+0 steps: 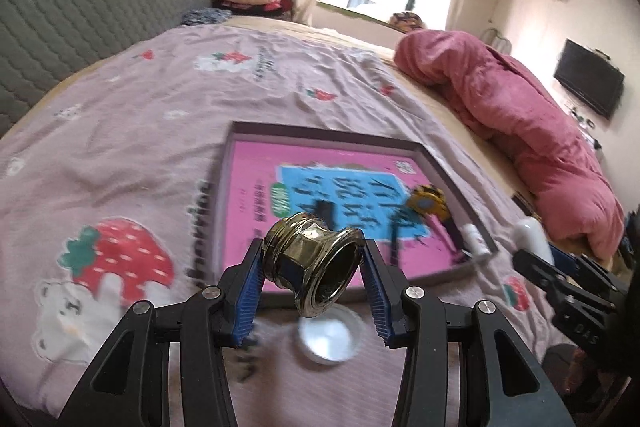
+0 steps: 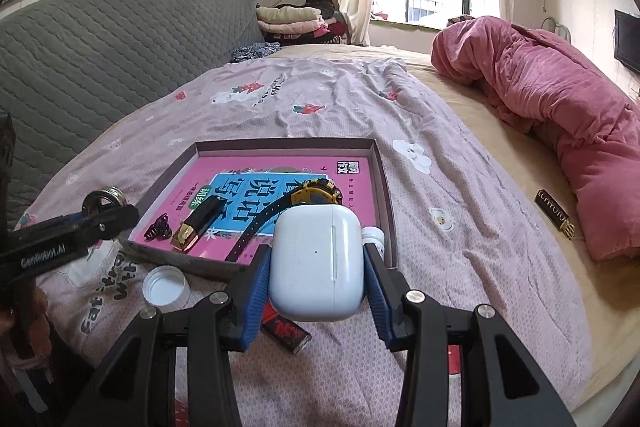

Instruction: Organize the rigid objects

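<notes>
In the left wrist view my left gripper [image 1: 313,251] is shut on a brass flanged fitting [image 1: 316,263], held above the near edge of a shallow grey tray [image 1: 320,135]. In the right wrist view my right gripper [image 2: 316,255] is shut on a white earbud case [image 2: 318,263] over the tray's [image 2: 286,143] near right corner. On a pink book [image 2: 280,167] in the tray lie a yellow-cased watch [image 2: 316,193], a black and gold lipstick [image 2: 198,225], a black hair claw [image 2: 158,229] and a small white bottle [image 2: 374,235]. The left gripper [image 2: 108,217] shows at the left edge there.
A white cap [image 2: 166,285] lies on the strawberry-print sheet [image 2: 320,99] before the tray. A black packet with red print [image 2: 286,333] lies under my right gripper. A black and gold item [image 2: 556,217] rests beside the rolled pink quilt [image 2: 560,107]. A grey headboard [image 2: 100,59] stands at the left.
</notes>
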{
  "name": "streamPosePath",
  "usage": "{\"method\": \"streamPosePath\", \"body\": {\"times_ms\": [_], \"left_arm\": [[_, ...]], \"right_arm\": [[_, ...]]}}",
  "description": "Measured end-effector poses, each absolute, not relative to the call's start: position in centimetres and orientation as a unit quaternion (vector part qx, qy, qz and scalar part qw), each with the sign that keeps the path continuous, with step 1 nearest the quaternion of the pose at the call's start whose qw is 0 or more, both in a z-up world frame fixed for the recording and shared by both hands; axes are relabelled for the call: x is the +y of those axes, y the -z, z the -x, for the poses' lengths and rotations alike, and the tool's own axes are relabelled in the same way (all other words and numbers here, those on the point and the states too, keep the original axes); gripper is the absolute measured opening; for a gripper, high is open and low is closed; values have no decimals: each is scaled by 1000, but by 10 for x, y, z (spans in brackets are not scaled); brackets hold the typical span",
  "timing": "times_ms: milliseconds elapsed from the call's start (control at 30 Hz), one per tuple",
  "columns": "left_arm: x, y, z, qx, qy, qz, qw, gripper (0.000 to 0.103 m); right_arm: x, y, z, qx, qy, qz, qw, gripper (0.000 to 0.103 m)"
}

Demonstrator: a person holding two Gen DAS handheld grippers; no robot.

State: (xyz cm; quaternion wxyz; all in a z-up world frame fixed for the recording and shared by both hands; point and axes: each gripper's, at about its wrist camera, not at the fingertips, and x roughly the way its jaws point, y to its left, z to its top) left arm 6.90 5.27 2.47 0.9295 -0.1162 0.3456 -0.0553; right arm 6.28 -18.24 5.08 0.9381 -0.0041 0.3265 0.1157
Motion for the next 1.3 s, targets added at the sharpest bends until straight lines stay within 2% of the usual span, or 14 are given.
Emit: {"method": "streamPosePath", "body": {"times_ms": [333, 900, 1300], "left_arm": [[88, -14, -81, 353, 16, 135, 926, 48], [47, 15, -105, 391, 53, 103, 913, 48], [47, 27, -116, 395, 53, 100, 912, 48]], "right_arm": [[-179, -48, -75, 329, -118, -1, 937, 45], [-169, -21, -103, 353, -125, -4, 927, 45], [-157, -7, -127, 369, -132, -4, 920, 45]]}}
